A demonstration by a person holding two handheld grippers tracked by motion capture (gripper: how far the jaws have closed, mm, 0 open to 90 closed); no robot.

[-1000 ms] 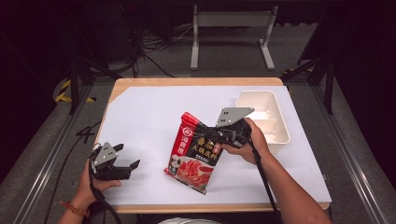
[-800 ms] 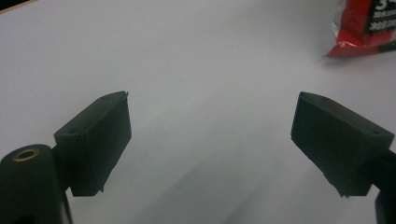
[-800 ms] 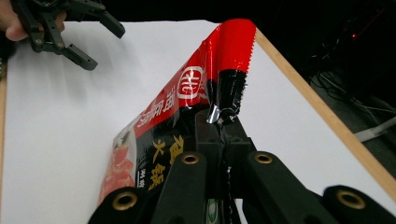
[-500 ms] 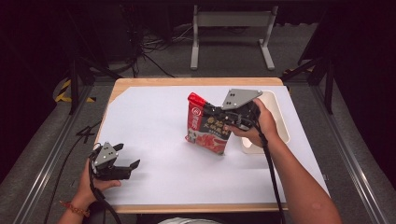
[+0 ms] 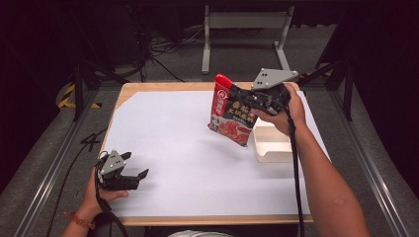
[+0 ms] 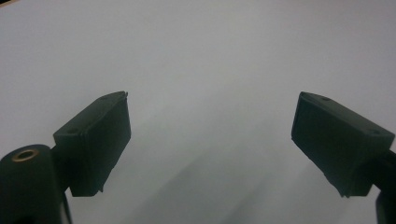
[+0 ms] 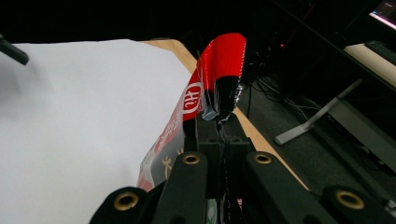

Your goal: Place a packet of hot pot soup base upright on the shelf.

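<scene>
A red and black food packet point(image 5: 232, 114) hangs in the air over the right side of the white table top, beside the white tray point(image 5: 272, 148). My right gripper point(image 5: 252, 101) is shut on the packet's upper edge and holds it off the table. In the right gripper view the closed jaws pinch the packet point(image 7: 212, 88), whose red top sticks up past them. My left gripper point(image 5: 132, 167) rests low at the table's front left, held by a hand. Its jaws stand wide apart in the left gripper view with nothing between the left gripper point(image 6: 210, 140) fingertips.
A white sheet point(image 5: 178, 148) covers most of the wooden table point(image 5: 148, 86). The white rectangular tray sits at the right, just under and behind the hanging packet. A metal stand point(image 5: 244, 29) and cables lie on the dark floor beyond the table.
My right gripper has lifted the packet off the table and carried it up and to the right, toward the tray. The left gripper has stayed where it was.
</scene>
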